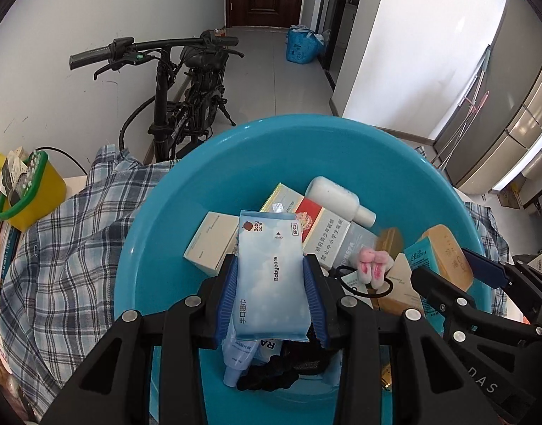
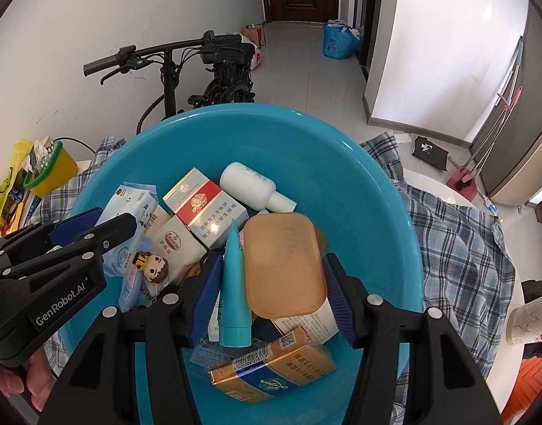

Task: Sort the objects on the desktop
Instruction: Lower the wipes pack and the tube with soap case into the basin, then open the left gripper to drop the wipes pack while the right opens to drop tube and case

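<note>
The left gripper [image 1: 271,283] is pinching a pale blue Babycare wet-wipe pack [image 1: 269,279] between its blue pads, held over the teal basin [image 1: 157,219]. The right gripper [image 2: 267,297] has a teal tube [image 2: 233,294] and a tan rounded case [image 2: 283,265] side by side between its jaws; the pads appear to press on the pair, though how firmly the tube is caught I cannot tell.

Judging by the heap, sorting has hardly begun or these two loads are only now arriving: nothing in the basin is grouped. Just below the grippers lie a gold barcoded pack [image 2: 271,372], a small big-headed figurine [image 2: 155,267], a pink plush clip [image 1: 372,264] and a black hair tie [image 1: 370,285]. Farther in are the red-and-white cigarette carton [image 2: 203,209] and a white bottle [image 2: 251,186] on its side.

The basin sits on a blue plaid cloth [image 1: 65,248]. The crowded pile leaves little free floor, and each gripper stands close beside the other. Beyond are a yellow container [image 1: 37,191] and a black folding bike [image 1: 185,99]
</note>
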The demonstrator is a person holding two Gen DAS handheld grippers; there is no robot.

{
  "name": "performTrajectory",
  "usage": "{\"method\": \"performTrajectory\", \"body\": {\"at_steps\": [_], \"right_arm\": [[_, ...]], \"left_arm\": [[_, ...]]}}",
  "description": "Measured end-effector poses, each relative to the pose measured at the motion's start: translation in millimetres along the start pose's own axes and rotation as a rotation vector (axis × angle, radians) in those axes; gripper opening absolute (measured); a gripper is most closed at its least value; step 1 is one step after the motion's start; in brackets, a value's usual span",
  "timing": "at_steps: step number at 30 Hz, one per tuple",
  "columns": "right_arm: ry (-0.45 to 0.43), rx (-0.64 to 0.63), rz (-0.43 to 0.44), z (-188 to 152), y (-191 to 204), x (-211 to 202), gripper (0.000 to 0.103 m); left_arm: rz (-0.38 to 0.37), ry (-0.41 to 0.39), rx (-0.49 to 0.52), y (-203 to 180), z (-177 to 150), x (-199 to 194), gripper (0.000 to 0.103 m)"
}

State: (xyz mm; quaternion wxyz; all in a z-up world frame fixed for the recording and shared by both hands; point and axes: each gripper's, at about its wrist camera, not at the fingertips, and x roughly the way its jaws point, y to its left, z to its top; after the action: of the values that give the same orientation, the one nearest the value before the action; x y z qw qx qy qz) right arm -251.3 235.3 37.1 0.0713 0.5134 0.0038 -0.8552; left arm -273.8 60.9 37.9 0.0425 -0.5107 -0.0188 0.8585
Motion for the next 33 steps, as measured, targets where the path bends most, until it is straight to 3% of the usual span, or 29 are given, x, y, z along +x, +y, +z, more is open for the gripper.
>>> {"method": "performTrajectory", "body": {"at_steps": [6, 11, 12, 15, 16, 27, 30, 33], "right_arm": [[0.021, 0.004, 0.005, -7.0, 0.3, 13.0, 0.056], [0.017, 0.003, 0.0, -6.3, 0.1, 11.4, 0.056], [0.016, 0.005, 0.001, -6.2, -0.5, 10.8, 0.056], [0.011, 0.007, 0.0, -5.7, -1.4, 8.4, 0.056], [0.01, 0.007, 0.001, -5.7, -1.0, 7.9, 0.056], [0.0, 0.011, 0.012, -8.6, 4.5, 7.5, 0.058], [0.009, 0.008, 0.011, -10.6, 4.9, 12.0, 0.075], [0.001, 0.011, -0.005, -13.7, 1.5, 11.3, 0.075]], "left_arm": [[-0.006, 0.023, -0.003, 2.6, -7.1, 12.1, 0.039], [-0.023, -0.019, 0.0, 2.7, -4.8, 4.9, 0.04], [-0.025, -0.041, 0.0, 2.9, -4.4, 0.8, 0.044], [-0.021, -0.104, 0.003, 3.2, -0.8, -13.0, 0.074], [-0.017, -0.123, 0.004, 3.4, 0.2, -17.6, 0.076], [0.021, -0.141, 0.007, 6.3, 3.0, -31.8, 0.076], [0.02, -0.124, 0.001, 9.7, 0.2, -27.6, 0.076], [0.017, -0.116, -0.004, 12.3, -1.8, -24.7, 0.076]]}}
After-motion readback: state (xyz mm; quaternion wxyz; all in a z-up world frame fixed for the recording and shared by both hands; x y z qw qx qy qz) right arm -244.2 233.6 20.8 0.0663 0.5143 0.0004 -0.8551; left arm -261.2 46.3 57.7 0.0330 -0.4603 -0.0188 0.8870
